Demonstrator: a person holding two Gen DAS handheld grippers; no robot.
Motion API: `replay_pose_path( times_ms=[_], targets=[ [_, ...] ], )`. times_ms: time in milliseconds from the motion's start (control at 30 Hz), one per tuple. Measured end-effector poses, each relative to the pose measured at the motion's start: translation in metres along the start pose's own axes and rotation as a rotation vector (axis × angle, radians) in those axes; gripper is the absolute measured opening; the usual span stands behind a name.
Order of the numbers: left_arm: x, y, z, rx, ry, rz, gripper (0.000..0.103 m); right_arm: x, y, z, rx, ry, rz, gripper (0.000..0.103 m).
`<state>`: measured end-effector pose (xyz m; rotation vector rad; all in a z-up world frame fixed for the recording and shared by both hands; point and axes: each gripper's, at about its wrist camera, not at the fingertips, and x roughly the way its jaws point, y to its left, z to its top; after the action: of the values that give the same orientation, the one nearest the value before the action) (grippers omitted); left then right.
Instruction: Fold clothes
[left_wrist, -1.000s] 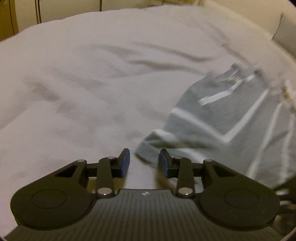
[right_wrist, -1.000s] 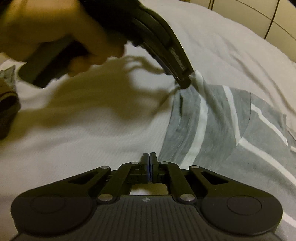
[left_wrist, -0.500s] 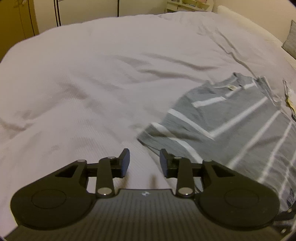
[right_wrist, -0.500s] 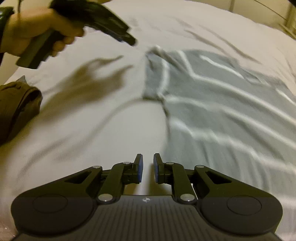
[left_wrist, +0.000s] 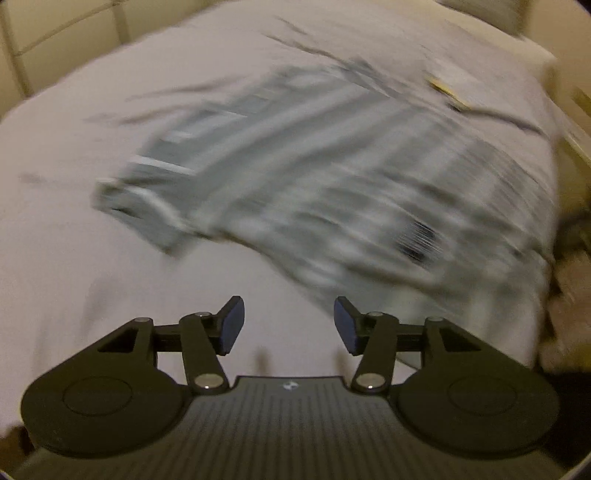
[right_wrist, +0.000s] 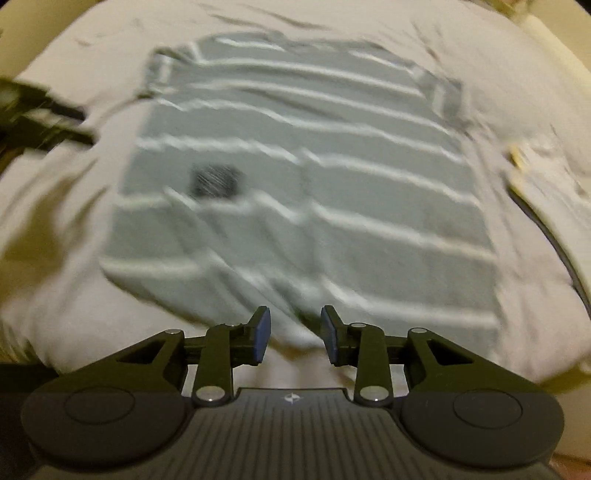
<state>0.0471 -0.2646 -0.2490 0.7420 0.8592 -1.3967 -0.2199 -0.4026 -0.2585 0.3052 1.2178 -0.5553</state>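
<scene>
No words or numbers can be read. A dark patch (right_wrist: 218, 181) on the striped shirt (right_wrist: 369, 206), left of its middle, is too blurred to read.

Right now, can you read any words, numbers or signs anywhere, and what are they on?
No words or numbers can be read.
Left gripper: a small white logo mark on its body, a symbol, no letters.
Right gripper: the same small white mark, no letters.
Striped shirt: a dark square patch, too blurred to read.
Paper on the bed: too blurred to read.
</scene>
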Motion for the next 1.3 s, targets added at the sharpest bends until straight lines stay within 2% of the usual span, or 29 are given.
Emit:
replay_pose_path(
  times_ms=[67, 133, 267, 367, 400, 433, 533, 600, 667, 700, 733, 767, 933, 1033, 1100, 1167, 1233, 1267, 1300],
  targets=[
    [0.002, -0.038, -0.011, -0.006, 0.033, -0.048, 0.048, 0.0, -0.024, -0.017, -0.004, 0.002, 0.014, 0.034],
    [0.006, -0.073, -0.021, -0.009, 0.059, -0.048, 0.048, 0.002, -0.043, -0.031, -0.042, -0.001, 0.044, 0.034],
    [0.014, -0.128, -0.038, 0.029, 0.115, 0.017, 0.049, 0.004, -0.042, -0.053, -0.34, -0.063, 0.096, 0.035],
    [0.017, -0.145, -0.046, -0.018, 0.14, 0.056, 0.052, 0.009, -0.025, -0.065, -0.558, -0.139, 0.128, 0.044],
    [0.019, -0.148, -0.047, -0.031, 0.144, 0.068, 0.053, 0.012, -0.017, -0.068, -0.632, -0.174, 0.124, 0.05],
    [0.019, -0.152, -0.048, -0.04, 0.147, 0.081, 0.055, 0.015, -0.009, -0.072, -0.715, -0.213, 0.113, 0.05],
    [0.021, -0.154, -0.051, -0.036, 0.141, 0.115, 0.056, 0.03, 0.014, -0.08, -0.901, -0.297, 0.069, 0.05],
    [0.023, -0.152, -0.054, -0.03, 0.126, 0.134, 0.058, 0.043, 0.026, -0.082, -0.977, -0.3, 0.04, 0.049],
    [0.024, -0.146, -0.056, -0.051, 0.102, 0.141, 0.062, 0.057, 0.035, -0.083, -1.029, -0.287, 0.019, 0.036],
    [0.023, -0.139, -0.056, -0.098, 0.08, 0.125, 0.064, 0.059, 0.036, -0.082, -1.022, -0.28, 0.025, 0.025],
    [0.023, -0.132, -0.057, -0.149, 0.056, 0.107, 0.066, 0.059, 0.036, -0.079, -1.004, -0.278, 0.028, 0.007],
    [0.022, -0.125, -0.058, -0.201, 0.033, 0.088, 0.067, 0.057, 0.035, -0.077, -0.987, -0.282, 0.025, 0.0],
    [0.034, -0.089, -0.064, -0.468, -0.064, -0.099, 0.069, 0.031, 0.022, -0.075, -0.944, -0.348, 0.012, 0.0],
    [0.045, -0.076, -0.065, -0.554, -0.063, -0.156, 0.07, 0.02, 0.016, -0.076, -0.915, -0.377, 0.008, 0.0],
    [0.047, -0.067, -0.068, -0.635, -0.094, -0.257, 0.069, 0.014, 0.014, -0.076, -0.897, -0.388, 0.005, 0.0],
    [0.051, -0.058, -0.073, -0.729, -0.122, -0.411, 0.058, 0.014, 0.016, -0.078, -0.891, -0.378, 0.007, 0.0],
    [0.05, -0.056, -0.073, -0.741, -0.118, -0.443, 0.008, 0.015, 0.02, -0.081, -0.885, -0.368, 0.01, 0.0],
    [0.049, -0.055, -0.072, -0.744, -0.115, -0.453, 0.0, 0.015, 0.021, -0.082, -0.877, -0.36, 0.014, 0.0],
    [0.044, -0.055, -0.071, -0.732, -0.105, -0.453, 0.0, 0.015, 0.022, -0.083, -0.872, -0.354, 0.016, 0.0]
  ],
)
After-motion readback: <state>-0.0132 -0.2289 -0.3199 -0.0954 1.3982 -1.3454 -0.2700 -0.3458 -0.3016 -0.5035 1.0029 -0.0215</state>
